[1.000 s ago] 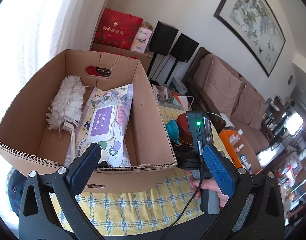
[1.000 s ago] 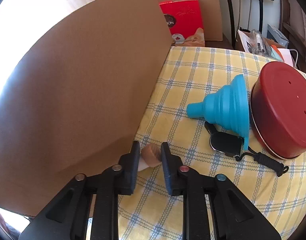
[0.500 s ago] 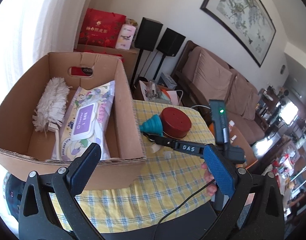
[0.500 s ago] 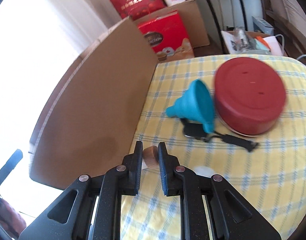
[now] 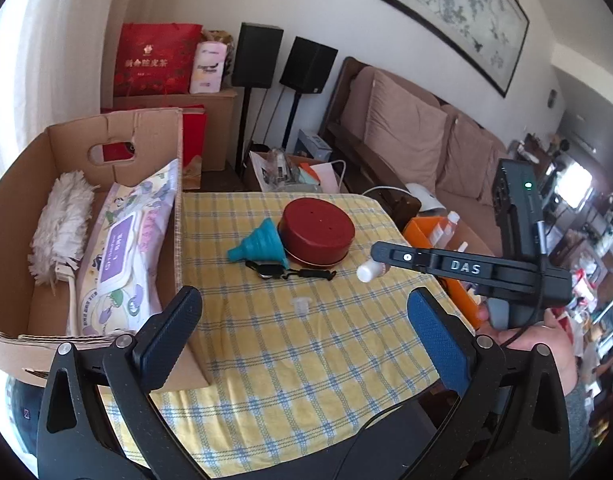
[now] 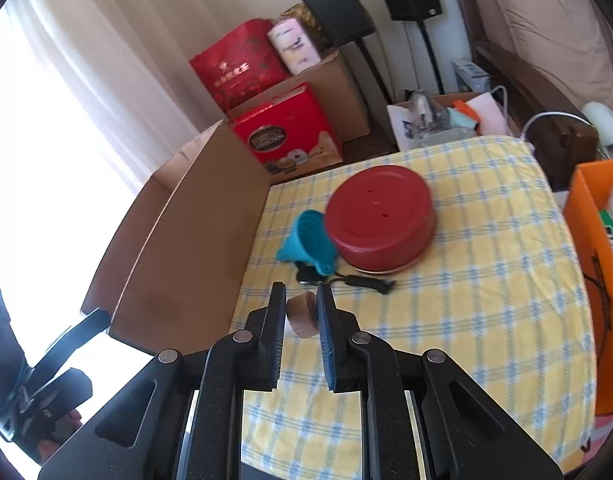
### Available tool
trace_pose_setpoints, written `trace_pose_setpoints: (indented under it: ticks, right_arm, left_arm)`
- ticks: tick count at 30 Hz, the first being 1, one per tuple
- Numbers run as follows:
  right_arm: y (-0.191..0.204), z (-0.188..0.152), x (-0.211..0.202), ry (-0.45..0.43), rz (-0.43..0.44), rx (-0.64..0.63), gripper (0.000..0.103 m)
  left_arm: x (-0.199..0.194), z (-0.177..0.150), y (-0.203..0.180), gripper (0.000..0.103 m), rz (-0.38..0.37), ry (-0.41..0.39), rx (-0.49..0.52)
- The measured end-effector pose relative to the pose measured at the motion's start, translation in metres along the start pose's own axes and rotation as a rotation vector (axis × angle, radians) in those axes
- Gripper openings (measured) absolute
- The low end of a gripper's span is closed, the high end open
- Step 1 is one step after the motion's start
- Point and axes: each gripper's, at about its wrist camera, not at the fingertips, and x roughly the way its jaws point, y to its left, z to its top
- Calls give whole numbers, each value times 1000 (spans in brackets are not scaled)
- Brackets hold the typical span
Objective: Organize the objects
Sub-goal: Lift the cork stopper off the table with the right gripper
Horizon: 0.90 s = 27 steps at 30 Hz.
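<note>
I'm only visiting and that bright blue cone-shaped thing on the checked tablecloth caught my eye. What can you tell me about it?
It looks like a collapsible blue funnel of soft, rubbery material, its body stepped in rings. It lies on its side on the yellow checked tablecloth, narrow spout toward the cardboard box, wide mouth against the upturned red round pan. A black strapped gadget lies just in front of it. Neither gripper touches it.

Your table (image 5: 306, 360) wears a yellow checked cloth. On it sit the cardboard box (image 5: 10, 216) at nine o'clock, and at twelve the red tin (image 5: 318, 232), teal funnel (image 5: 262, 242) (touching it) and black strap (image 5: 290, 272).
</note>
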Motion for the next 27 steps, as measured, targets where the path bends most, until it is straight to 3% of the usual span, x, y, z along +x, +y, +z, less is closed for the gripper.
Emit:
trace_pose_setpoints:
  ticks: [3,14,17,20,27]
  right_arm:
    - [-12,-4,-16,-17,-2,22,15]
    - [-43,-18,-52,-68,-11,91,15]
    - [-49,-21,-57,-76,-17,104,15]
    - [-55,-24,-62,-85,-16,119,15]
    - [-64,-28,-61,-81,-12,142,15]
  left_arm:
    - [2,1,-14,102,30,-13,44]
    - [30,14,-49,102,3,10,96]
    - [44,17,-55,92,7,28,113]
    - [63,16,-57,77,16,55,118]
    - [122,1,-41,66,44,168,81]
